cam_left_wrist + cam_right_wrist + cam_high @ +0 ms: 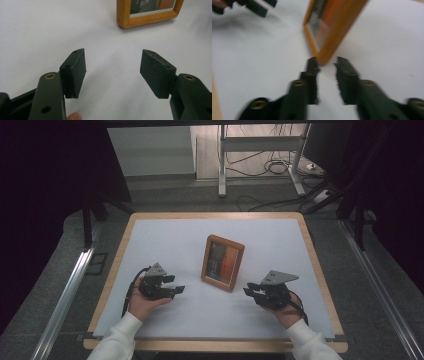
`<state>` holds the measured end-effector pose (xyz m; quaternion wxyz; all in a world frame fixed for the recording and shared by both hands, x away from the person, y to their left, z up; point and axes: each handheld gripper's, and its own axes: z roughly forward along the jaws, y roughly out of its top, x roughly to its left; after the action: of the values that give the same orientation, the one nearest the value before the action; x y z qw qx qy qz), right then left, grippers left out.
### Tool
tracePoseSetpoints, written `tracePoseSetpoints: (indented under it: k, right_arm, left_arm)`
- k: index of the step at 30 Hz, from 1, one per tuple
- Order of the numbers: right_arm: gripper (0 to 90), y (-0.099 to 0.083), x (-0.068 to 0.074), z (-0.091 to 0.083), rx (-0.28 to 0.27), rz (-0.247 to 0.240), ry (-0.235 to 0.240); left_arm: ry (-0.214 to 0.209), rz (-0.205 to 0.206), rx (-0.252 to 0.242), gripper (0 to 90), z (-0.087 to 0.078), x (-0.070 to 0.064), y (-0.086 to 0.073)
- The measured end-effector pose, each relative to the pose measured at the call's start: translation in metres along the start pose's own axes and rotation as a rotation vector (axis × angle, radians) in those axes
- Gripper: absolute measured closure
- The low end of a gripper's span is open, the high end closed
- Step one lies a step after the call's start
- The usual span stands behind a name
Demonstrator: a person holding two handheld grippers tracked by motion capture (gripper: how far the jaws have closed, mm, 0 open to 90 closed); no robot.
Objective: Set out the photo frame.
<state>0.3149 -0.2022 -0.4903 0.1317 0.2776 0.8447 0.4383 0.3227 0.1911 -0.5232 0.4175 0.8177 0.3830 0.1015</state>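
Work barely begun: picture frame [223, 263] untouched on counter [165, 232]; my left tongs [177, 288] gape, right tongs [248, 289] part-open, both empty.

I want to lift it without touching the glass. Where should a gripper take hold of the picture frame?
Probably on the wooden border of the picture frame, at its near right corner, coming in low from the right. The right gripper already points at that corner with its jaws a little apart, and the border looks narrow enough to pinch.
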Motion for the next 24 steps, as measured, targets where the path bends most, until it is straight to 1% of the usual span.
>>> tracePoseSetpoints:
  k: [2, 3, 5, 9, 13, 15, 17, 20, 22, 24]
  right_arm:
    - [88.0, 0.001, 0.004, 0.004, 0.016, -0.025, 0.025]
    - [89.8, 0.002, 0.007, 0.005, 0.023, -0.039, 0.026]
    - [90.0, 0.003, 0.012, 0.009, 0.032, -0.063, 0.033]
    - [90.0, 0.007, 0.022, 0.020, 0.048, -0.088, 0.042]
    - [90.0, 0.007, 0.026, 0.034, 0.066, -0.093, 0.043]
    - [90.0, 0.007, 0.025, 0.041, 0.077, -0.080, 0.046]
    - [90.0, 0.008, 0.025, 0.046, 0.083, -0.075, 0.044]
    - [90.0, 0.012, 0.024, 0.056, 0.098, -0.088, 0.033]
    - [90.0, 0.013, 0.022, 0.062, 0.104, -0.080, 0.036]
    - [90.0, 0.013, 0.021, 0.067, 0.116, -0.084, 0.036]
  left_arm:
    - [-0.001, -0.002, -0.004, 36.9, -0.002, -0.001, -0.001]
    - [0.001, 0.003, -0.005, 36.9, -0.002, -0.001, -0.001]
    - [0.000, 0.002, -0.005, 36.9, -0.003, -0.001, -0.002]
    - [-0.004, 0.004, 0.002, 36.8, 0.000, 0.000, -0.003]
    - [-0.009, 0.014, 0.013, 36.5, 0.003, 0.000, -0.004]
    - [-0.010, 0.018, 0.015, 36.1, 0.003, 0.000, -0.004]
    - [-0.010, 0.011, 0.010, 36.0, 0.002, 0.000, -0.004]
    - [-0.011, 0.004, 0.008, 35.5, 0.002, 0.000, -0.005]
    - [-0.011, 0.008, 0.010, 35.3, 0.002, 0.000, -0.005]
    - [-0.012, 0.008, 0.011, 35.3, 0.003, 0.000, -0.005]
